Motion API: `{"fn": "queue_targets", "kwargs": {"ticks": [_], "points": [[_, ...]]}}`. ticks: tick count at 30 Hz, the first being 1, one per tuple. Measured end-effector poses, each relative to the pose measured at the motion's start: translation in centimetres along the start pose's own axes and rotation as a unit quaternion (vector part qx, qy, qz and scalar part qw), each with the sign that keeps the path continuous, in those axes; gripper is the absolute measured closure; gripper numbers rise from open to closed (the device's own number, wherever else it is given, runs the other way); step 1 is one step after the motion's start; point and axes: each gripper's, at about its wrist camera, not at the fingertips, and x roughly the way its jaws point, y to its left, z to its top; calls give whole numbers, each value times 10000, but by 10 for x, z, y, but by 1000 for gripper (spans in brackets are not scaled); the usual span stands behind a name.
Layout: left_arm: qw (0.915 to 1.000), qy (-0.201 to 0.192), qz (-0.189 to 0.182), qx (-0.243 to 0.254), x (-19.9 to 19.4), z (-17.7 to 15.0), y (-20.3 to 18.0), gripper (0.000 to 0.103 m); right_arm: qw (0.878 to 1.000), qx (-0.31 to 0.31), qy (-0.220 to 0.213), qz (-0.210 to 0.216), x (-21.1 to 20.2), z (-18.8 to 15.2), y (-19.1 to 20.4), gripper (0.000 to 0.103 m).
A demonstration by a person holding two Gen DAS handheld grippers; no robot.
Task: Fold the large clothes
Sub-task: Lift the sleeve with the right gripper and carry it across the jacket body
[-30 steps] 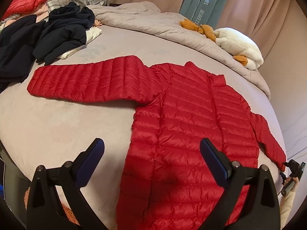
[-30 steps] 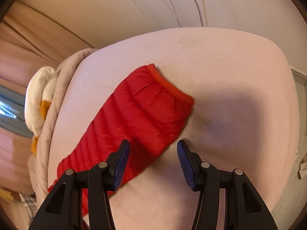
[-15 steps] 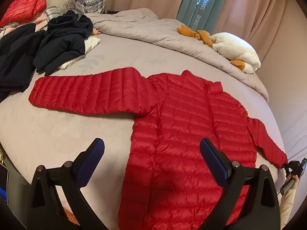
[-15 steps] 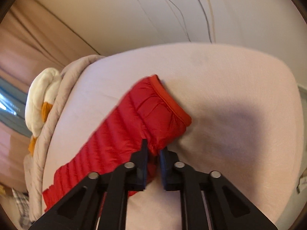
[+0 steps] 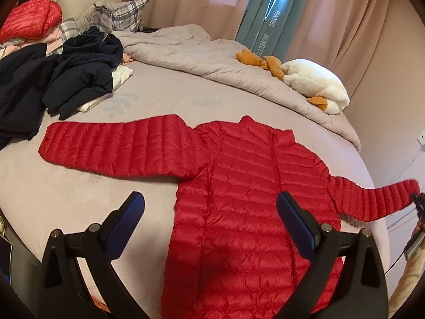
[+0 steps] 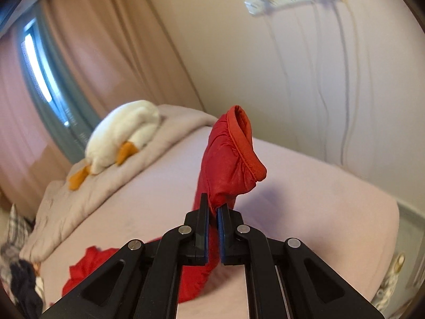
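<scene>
One right hand-held gripper (image 6: 212, 210) clamps the red jacket's (image 5: 249, 202) cuff (image 6: 239, 143) off the bed (image 5: 66, 194); left hand-held gripper (image 5: 209, 220) gapes.

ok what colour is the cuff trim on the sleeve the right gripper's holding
Orange-red, slightly lighter than the red puffer sleeve; the cuff trim shows best in the right wrist view.

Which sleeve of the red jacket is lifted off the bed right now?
The sleeve on the right of the left wrist view, pinched near its cuff by the right gripper and raised. The other sleeve lies flat, stretched toward the dark clothes pile.
</scene>
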Motion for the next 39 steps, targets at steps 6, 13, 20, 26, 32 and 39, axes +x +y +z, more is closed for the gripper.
{"fn": "queue_targets", "kwargs": {"ticks": [6, 13, 20, 26, 32, 39], "points": [[9999, 72, 67, -51, -3, 6, 8, 3, 9970, -619, -180, 435, -27, 5, 49, 97], [9997, -54, 101, -223, -15, 11, 23, 3, 9820, -1399, -181, 1256, -57, 0, 121, 97], [9993, -193, 249, -210, -27, 14, 33, 2, 9602, -1969, -145, 1978, -68, -18, 179, 97], [9988, -215, 374, -223, -29, 13, 39, 2, 9395, -2381, 91, 2460, -64, -45, 214, 97], [9987, -180, 419, -229, -29, 11, 39, 2, 9214, -2664, 451, 2794, -71, -71, 239, 97], [9983, -76, 525, -254, -23, 3, 42, 2, 9018, -2898, 865, 3088, -72, -103, 261, 97]]}}
